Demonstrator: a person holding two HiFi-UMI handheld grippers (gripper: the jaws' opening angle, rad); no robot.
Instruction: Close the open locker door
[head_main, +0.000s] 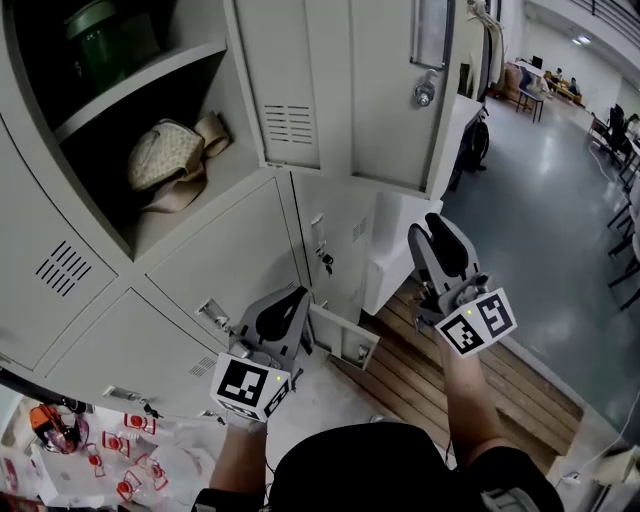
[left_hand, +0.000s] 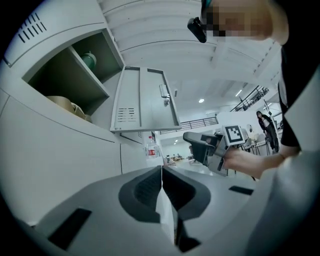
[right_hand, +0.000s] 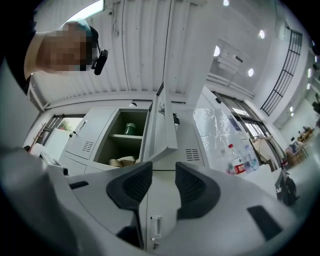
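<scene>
While held up below the locker door (head_main: 350, 90), swung out from the open upper compartment at the lockers' top row, grip nothing: left tongs (left_hand: 161, 170) pressed together, right tongs (right_hand: 164, 167) narrowly parted and empty, likely readied to push the door's free edge shut.

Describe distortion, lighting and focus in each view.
Head view: sharp, evenly lit; the open locker is shadowed inside. Left gripper view: heavy fisheye, dark corners, left gripper close and soft. Right gripper view: same fisheye, ceiling lights glaring.
</scene>
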